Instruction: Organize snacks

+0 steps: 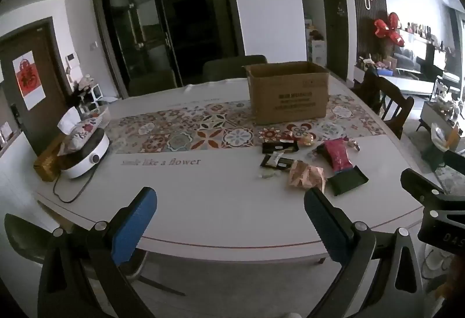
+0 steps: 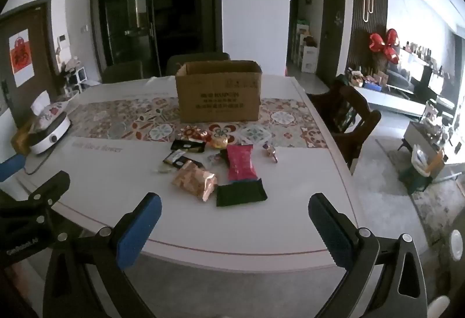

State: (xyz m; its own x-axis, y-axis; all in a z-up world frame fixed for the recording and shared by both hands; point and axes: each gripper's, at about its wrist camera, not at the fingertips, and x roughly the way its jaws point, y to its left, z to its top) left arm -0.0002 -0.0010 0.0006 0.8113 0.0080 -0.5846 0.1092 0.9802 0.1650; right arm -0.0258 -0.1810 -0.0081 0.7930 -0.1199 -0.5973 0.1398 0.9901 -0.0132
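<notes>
A: Where are the snacks?
B: On the white table [image 2: 290, 216]: the open cardboard box [image 2: 218, 95] stands on the patterned runner, and before it lie a pink packet [image 2: 240, 162], a copper bag [image 2: 195, 183] and a dark pouch [image 2: 241, 192].
A: And the claws?
B: The left gripper [image 1: 229, 212] and the right gripper [image 2: 234, 219] are both spread wide, holding nothing, over the near edge.

Both grippers [image 1: 229, 219] [image 2: 234, 223]: black frames, blue ribbed pads, prob. silver screws.

Snack packets [image 1: 308, 161] are scattered just in front of the open cardboard box [image 1: 287, 94]. A white appliance [image 1: 84, 155] is set far left of the box.
</notes>
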